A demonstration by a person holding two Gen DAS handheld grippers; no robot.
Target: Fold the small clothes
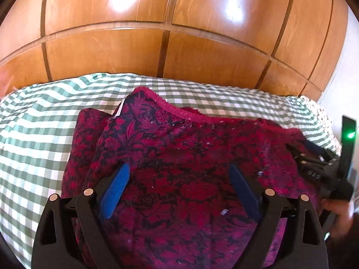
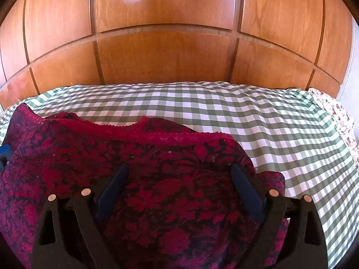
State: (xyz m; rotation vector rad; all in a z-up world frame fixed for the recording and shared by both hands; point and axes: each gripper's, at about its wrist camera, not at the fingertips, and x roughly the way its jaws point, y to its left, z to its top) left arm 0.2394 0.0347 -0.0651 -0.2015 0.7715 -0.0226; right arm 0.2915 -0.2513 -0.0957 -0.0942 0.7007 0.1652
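A dark red garment with a black floral pattern point(image 1: 179, 148) point(image 2: 139, 157) lies spread on a green-and-white checked bedspread point(image 1: 33, 139) point(image 2: 280, 130). Its lace-trimmed edge points toward the far side. My left gripper point(image 1: 179, 166) hovers over the garment's middle with its blue pads wide apart and nothing pinched between them. My right gripper point(image 2: 179, 167) stands open over the garment's right part, near its scalloped corner. In the left wrist view the right gripper point(image 1: 314, 163) shows at the right edge, with a hand point(image 1: 336, 208) behind it. One blue pad of the left gripper point(image 2: 4, 151) peeks in at the right wrist view's left edge.
A wall of glossy wooden panels point(image 1: 179, 44) point(image 2: 168, 56) rises right behind the bed. A floral-printed cloth point(image 2: 341, 116) lies at the bed's right edge. A dark device with a green light point(image 1: 349, 134) stands at the far right.
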